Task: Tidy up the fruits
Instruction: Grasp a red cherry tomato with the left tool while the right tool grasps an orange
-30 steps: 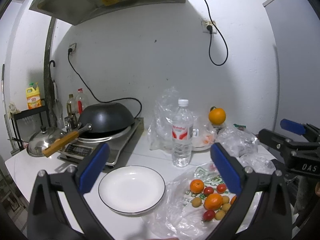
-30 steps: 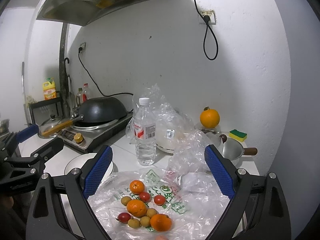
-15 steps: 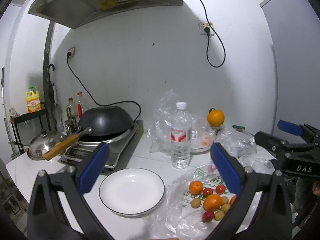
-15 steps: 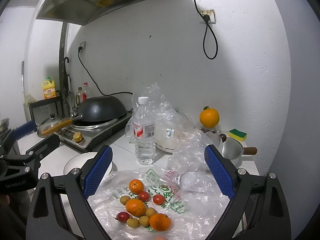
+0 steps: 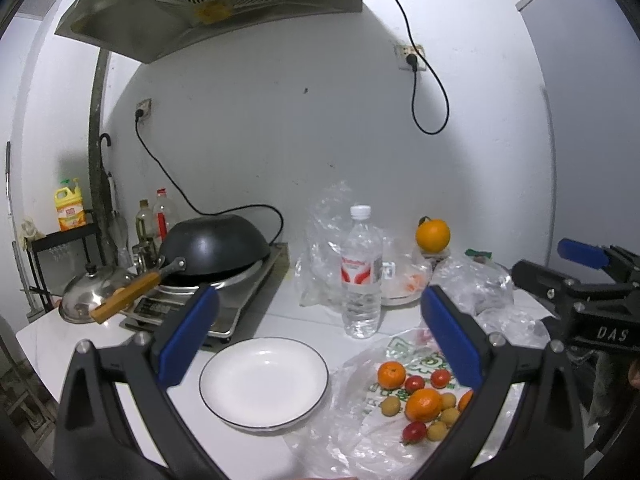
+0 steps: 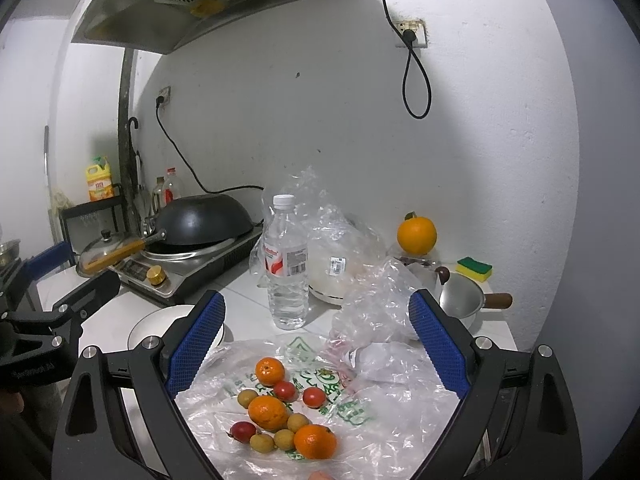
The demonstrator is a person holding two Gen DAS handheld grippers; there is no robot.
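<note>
The white bench (image 5: 280, 320) holds a black wok (image 5: 214, 244), an empty white plate (image 5: 264, 382) and a plastic bag (image 6: 360, 412) with small fruits (image 6: 267, 412) on it. Both grippers (image 5: 320, 336) (image 6: 316, 340) hover with fingers spread wide, grasping nothing.

Mixed small fruits (image 6: 280, 416) lie clustered on flattened plastic bag (image 6: 360, 420) — white plate (image 5: 264, 382) beside.

The plate (image 5: 264, 380) is set at nine o'clock of the fruits (image 5: 420, 400), which are spread on a bag (image 5: 360, 432); a bottle (image 5: 362, 276) is stood at twelve
</note>
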